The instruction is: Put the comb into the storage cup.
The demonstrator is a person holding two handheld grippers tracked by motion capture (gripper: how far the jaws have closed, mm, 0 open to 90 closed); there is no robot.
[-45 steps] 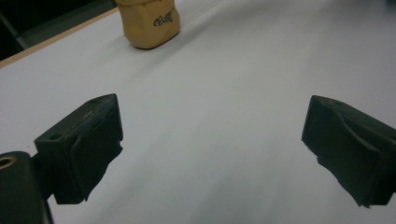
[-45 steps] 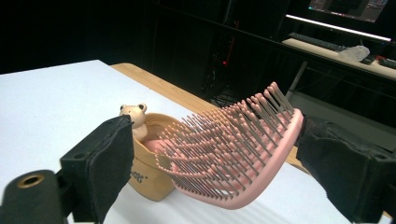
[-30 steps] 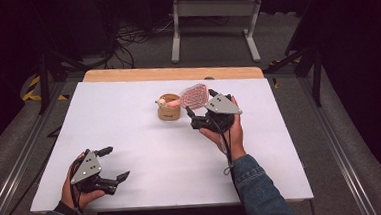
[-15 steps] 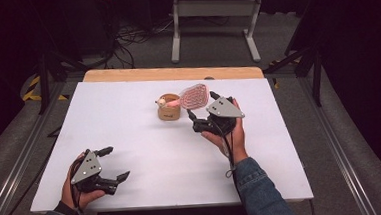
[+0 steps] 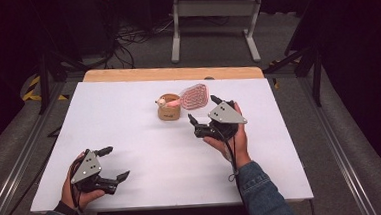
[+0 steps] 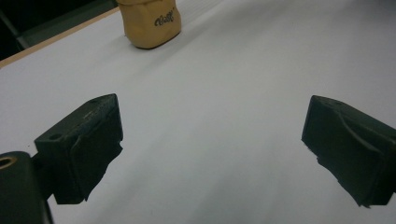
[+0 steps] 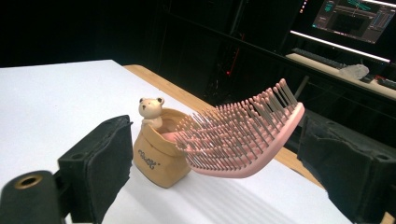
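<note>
Hairbrush [image 7: 243,135] pink, handle in tan bear cup [image 5: 168,109], table's 12 o'clock. Right gripper [image 5: 206,117] at cup's 4 o'clock, jaws wide, empty. Likely grasp: straddle brush head squarely. Left gripper [image 5: 113,163] idle at 7 o'clock, jaws wide.

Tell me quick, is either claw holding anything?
Left claw: open, holding nothing.
Right claw: open, holding nothing; the pink brush is just ahead.
</note>
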